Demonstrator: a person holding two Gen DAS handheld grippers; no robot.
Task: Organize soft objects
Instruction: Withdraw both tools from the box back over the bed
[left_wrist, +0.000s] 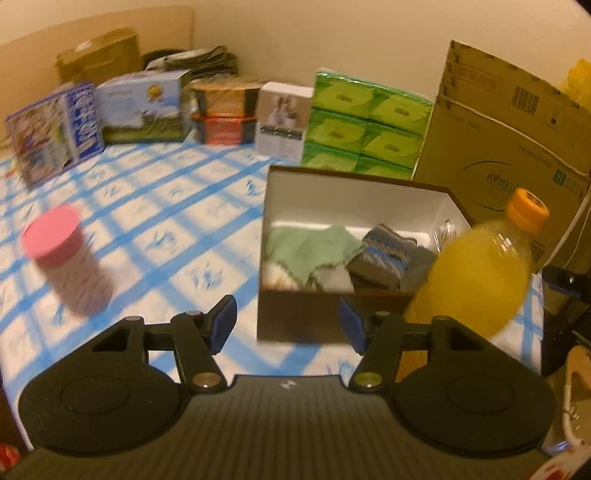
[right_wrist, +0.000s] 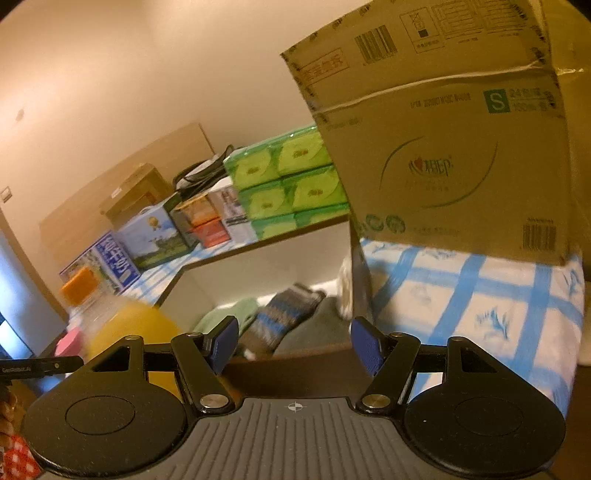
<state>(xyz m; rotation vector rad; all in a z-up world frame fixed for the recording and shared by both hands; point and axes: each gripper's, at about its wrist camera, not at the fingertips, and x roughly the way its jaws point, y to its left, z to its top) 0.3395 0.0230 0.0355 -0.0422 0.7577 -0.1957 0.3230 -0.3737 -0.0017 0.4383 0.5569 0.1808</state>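
Observation:
A dark box with white inner walls (left_wrist: 354, 206) stands on the checked tablecloth. In it lie a green cloth (left_wrist: 310, 247), a blue and grey striped sock (left_wrist: 386, 254), a grey fabric piece (left_wrist: 419, 267) and something pale and fluffy (left_wrist: 277, 278). My left gripper (left_wrist: 289, 326) hovers before the box's near wall, open with nothing between its pads. The right wrist view looks into the same box (right_wrist: 258, 273) from its other side and shows the green cloth (right_wrist: 229, 314), the striped sock (right_wrist: 284, 314) and the grey piece (right_wrist: 317, 328). My right gripper (right_wrist: 295, 345) is open and holds nothing.
A bottle of orange drink (left_wrist: 476, 269) stands right of the box. A pink-lidded jar (left_wrist: 62, 258) is at the left. Green tissue packs (left_wrist: 365, 129), a large cardboard carton (left_wrist: 509, 147) and several printed boxes line the back wall. The blue checked cloth (right_wrist: 480, 295) reaches the table's right edge.

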